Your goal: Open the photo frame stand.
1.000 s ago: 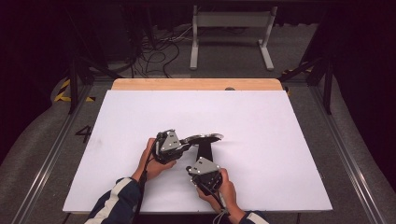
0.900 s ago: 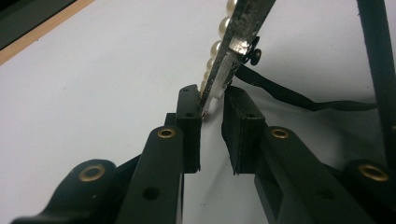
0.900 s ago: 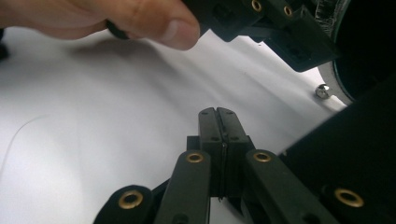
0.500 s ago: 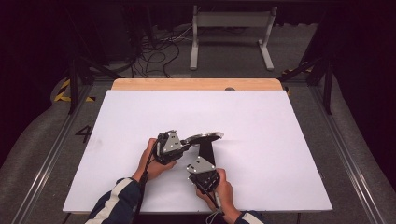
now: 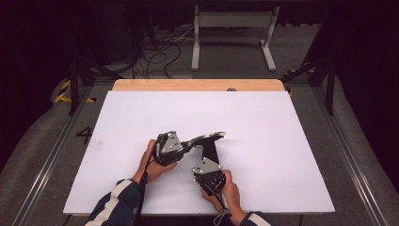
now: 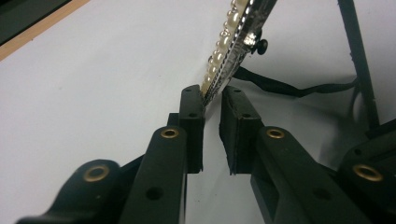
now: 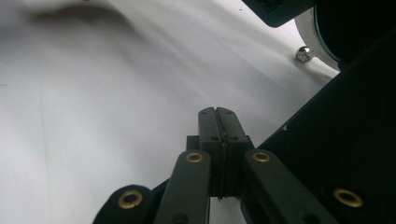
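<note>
White sheeting covers the worktop (image 5: 263, 122), with a strip of bare wood along its far edge; beyond it, dark floor carries a tangle of cables (image 5: 160, 52) and one pale metal stand (image 5: 233, 33).

Items counted: two hand-held grippers, one pearl-edged ornament with its strap, two hands, one striped sleeve (image 5: 115, 202).

Item 1, left gripper (image 5: 188, 143). Jaws stand a narrow gap apart and are clamped on the near end of the pearl-edged ornament (image 6: 233, 32). In the left gripper view the piece sits edge-on between the two pads, a row of small pearls toward the left jaw and a silver beaded rim toward the right one, with a small dark stud further up its rim.

Item 2, pearl-edged ornament. A thin, flat, elongated piece, raised off the sheet. Its long axis runs straight out from the left jaws, away from the hand; in the high view it points to the right and slightly toward the far edge. A black strap (image 6: 299, 88) trails from it onto the sheet beside the right-hand jaw.

Item 3, right gripper (image 7: 217, 116). Jaws pressed fully together, with nothing visible between the pads. They point at the white sheet, just beside a broad black band (image 5: 210, 150) that runs from the ornament toward this gripper.
</note>
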A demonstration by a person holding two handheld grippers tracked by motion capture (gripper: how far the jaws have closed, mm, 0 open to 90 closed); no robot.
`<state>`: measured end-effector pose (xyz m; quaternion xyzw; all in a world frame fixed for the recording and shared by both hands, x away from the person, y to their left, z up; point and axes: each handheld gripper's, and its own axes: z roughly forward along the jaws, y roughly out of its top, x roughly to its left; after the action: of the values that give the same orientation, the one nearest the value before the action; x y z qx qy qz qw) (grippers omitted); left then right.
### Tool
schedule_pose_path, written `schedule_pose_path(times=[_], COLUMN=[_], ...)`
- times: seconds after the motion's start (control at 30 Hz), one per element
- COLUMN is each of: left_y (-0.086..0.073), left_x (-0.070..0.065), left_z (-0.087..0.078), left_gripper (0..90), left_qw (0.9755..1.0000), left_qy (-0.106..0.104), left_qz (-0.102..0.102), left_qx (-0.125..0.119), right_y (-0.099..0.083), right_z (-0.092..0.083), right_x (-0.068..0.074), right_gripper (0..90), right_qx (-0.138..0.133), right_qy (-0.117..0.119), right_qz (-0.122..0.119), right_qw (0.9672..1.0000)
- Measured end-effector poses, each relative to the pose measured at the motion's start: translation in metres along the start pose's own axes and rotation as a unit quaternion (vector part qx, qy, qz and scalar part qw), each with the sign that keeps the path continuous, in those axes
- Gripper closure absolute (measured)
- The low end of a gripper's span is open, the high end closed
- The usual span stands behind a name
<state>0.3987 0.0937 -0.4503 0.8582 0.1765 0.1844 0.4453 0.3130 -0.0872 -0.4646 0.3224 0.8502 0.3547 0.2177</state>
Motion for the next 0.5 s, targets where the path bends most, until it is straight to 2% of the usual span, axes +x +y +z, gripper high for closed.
schedule_pose_path(times=[0.13,0.2,0.23,0.37,0.5], left_y=[0.001,0.001,0.002,0.005,0.005], left_x=[0.001,0.001,0.001,0.000,-0.001], left_z=[0.002,0.004,0.006,0.009,0.012], left_gripper=[72.2,68.8,67.5,67.7,71.8], left_qw=[0.9999,0.9998,0.9994,0.9993,0.9994], left_qy=[-0.007,-0.002,-0.004,-0.004,-0.007], left_qz=[-0.004,-0.013,-0.025,-0.029,-0.026], left_qx=[-0.012,-0.016,-0.023,-0.025,-0.022], right_y=[0.000,0.000,0.000,0.003,0.003], right_z=[0.000,0.000,0.000,0.002,0.003], right_x=[0.000,0.000,0.000,0.001,0.001], right_gripper=[90.0,90.0,90.0,90.0,90.0], right_qx=[0.000,-0.001,-0.002,-0.008,-0.009], right_qy=[0.001,0.001,0.007,0.019,0.006], right_qz=[0.000,-0.003,-0.003,0.002,-0.002], right_qw=[1.0000,1.0000,1.0000,0.9998,0.9999])
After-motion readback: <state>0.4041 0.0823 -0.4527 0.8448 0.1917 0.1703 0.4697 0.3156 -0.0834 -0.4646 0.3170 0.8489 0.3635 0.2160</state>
